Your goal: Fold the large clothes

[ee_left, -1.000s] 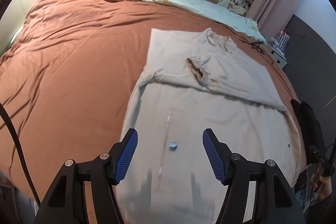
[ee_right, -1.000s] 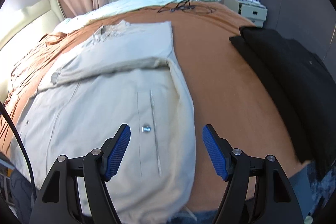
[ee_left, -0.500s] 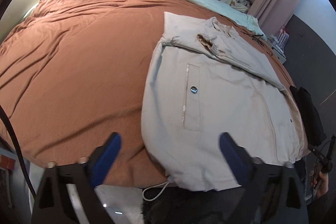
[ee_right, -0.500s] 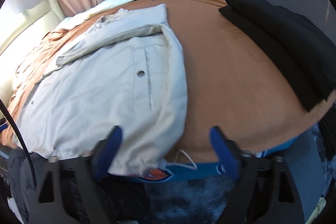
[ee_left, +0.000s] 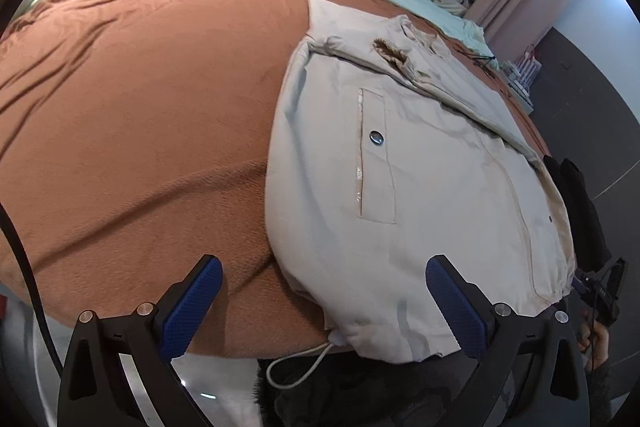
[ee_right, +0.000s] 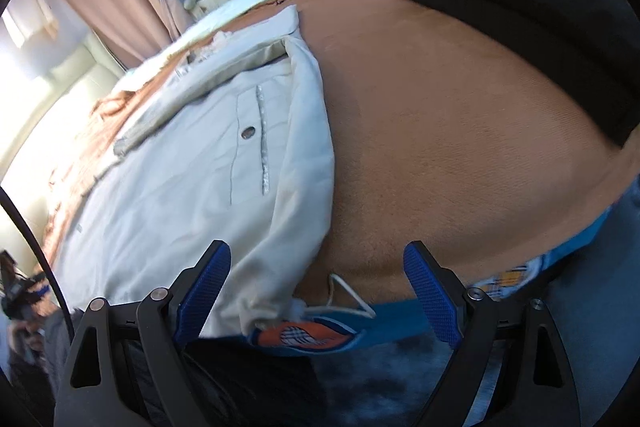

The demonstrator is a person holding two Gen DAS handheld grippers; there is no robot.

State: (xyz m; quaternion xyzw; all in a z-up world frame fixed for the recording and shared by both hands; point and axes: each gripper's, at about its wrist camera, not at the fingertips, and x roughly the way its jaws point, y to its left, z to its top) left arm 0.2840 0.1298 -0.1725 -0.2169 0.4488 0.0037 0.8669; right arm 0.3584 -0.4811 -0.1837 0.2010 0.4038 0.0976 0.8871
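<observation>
The beige jacket [ee_left: 420, 187] lies flat on the bed [ee_left: 140, 107]. Both claws, left [ee_left: 324, 303] and right [ee_right: 316, 291], gape wide, gripping nothing. Only the right view shows black clothing [ee_right: 540, 27] at two o'clock.

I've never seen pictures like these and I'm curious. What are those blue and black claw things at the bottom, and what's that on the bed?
Those claws are grabbing tools that a person holds, one in each hand. Each carries a small camera looking out past its two blue fingers, so each picture comes from one tool. The left gripper and the right gripper have both just opened wide and hold nothing. On the orange bedspread lies a cream jacket, one sleeve already folded across it. A folded black garment lies beside it.
</observation>
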